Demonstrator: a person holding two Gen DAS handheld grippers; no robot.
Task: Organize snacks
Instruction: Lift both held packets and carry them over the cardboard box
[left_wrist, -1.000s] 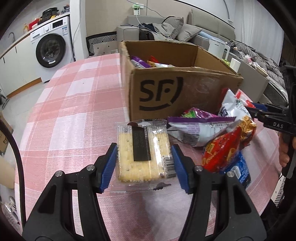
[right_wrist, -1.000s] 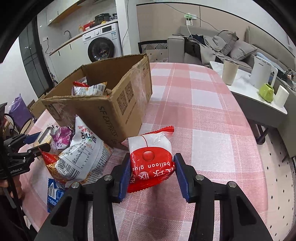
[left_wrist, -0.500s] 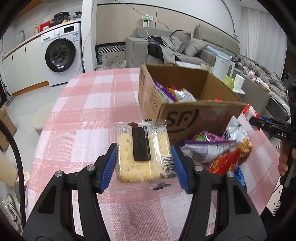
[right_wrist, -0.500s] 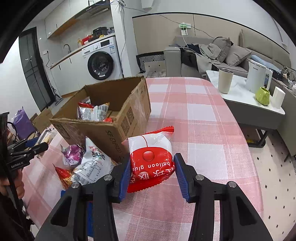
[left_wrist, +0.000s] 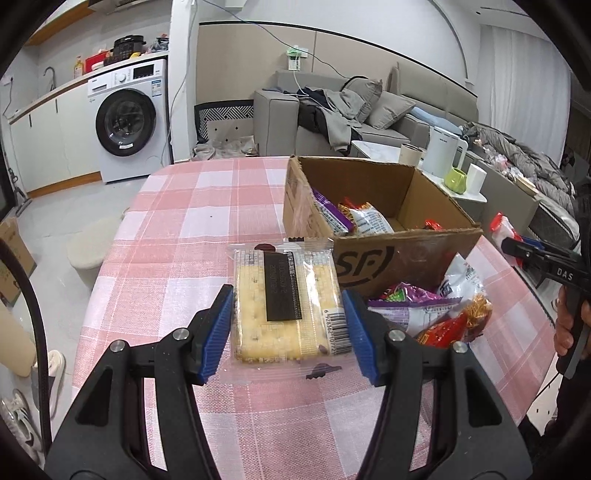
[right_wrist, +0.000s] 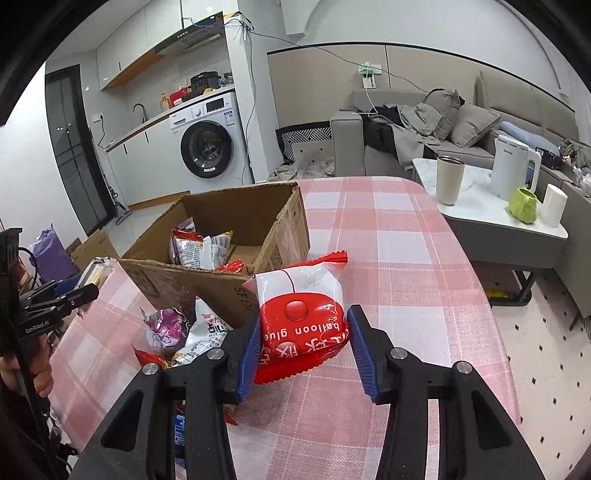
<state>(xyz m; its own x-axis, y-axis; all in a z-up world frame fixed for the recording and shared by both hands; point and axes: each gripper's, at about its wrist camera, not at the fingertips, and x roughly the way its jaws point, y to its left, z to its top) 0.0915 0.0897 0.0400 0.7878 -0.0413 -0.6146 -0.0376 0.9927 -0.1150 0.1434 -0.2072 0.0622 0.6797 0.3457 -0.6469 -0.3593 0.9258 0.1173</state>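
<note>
Left wrist view: the left gripper (left_wrist: 288, 325) clamps a cracker pack (left_wrist: 286, 306), its long axis pointing ahead, box (left_wrist: 406, 254) beyond to the right.

Right wrist view: the right gripper (right_wrist: 301, 341) clamps a red-and-white bag (right_wrist: 301, 314), crimped end forward, box (right_wrist: 207, 275) ahead-left.

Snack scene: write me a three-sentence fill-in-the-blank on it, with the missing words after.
1. The left tool holds a clear packet of ____.
2. The right tool holds a red and white bag printed "balloon ____".
3. The cardboard box stands on a pink checked ____.

Missing words: crackers; glue; tablecloth
</note>
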